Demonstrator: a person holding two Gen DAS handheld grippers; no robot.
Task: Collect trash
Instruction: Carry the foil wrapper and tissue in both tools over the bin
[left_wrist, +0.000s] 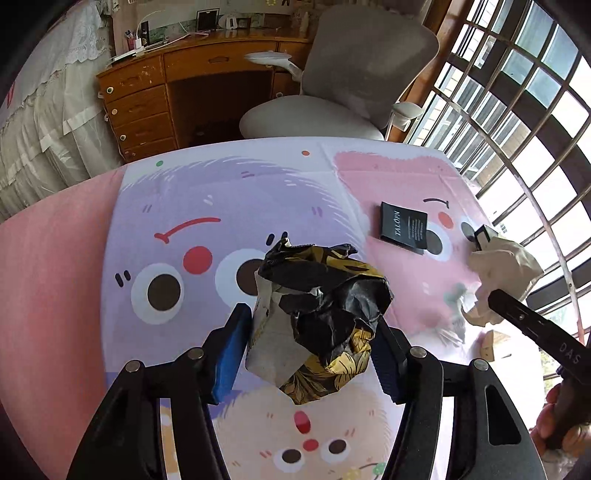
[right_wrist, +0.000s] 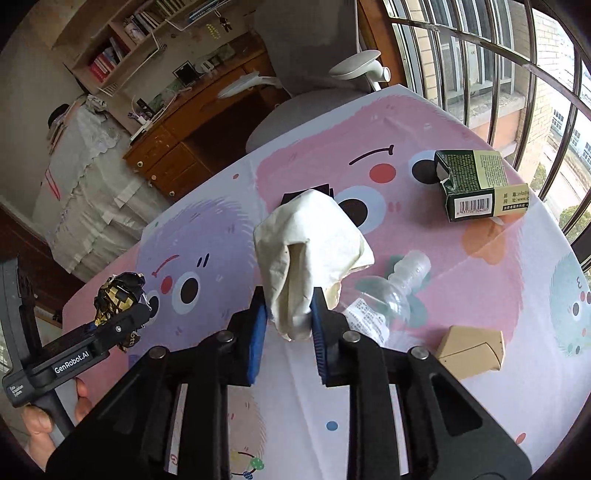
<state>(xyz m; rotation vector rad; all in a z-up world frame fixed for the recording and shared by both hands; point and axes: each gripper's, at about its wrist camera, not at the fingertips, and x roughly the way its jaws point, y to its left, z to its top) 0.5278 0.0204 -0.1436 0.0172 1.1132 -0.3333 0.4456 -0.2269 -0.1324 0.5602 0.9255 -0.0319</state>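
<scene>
My left gripper (left_wrist: 312, 332) is shut on a crumpled black and gold wrapper (left_wrist: 321, 310), held above the cartoon-print tablecloth (left_wrist: 177, 206). In the right wrist view the same wrapper (right_wrist: 118, 295) shows at the left in that gripper's fingers. My right gripper (right_wrist: 290, 314) is shut on a crumpled cream tissue (right_wrist: 310, 251), lifted over the table. The tissue (left_wrist: 502, 273) also appears at the right of the left wrist view. On the cloth lie a black packet (left_wrist: 402, 227), a dark green carton (right_wrist: 472, 184), a clear plastic bottle (right_wrist: 391, 295) and a small tan box (right_wrist: 472, 350).
A grey office chair (left_wrist: 354, 81) stands behind the table, with a wooden desk (left_wrist: 177, 85) beyond it. A barred window (left_wrist: 517, 92) runs along the right. A person's hand (right_wrist: 40, 424) grips the left gripper's handle.
</scene>
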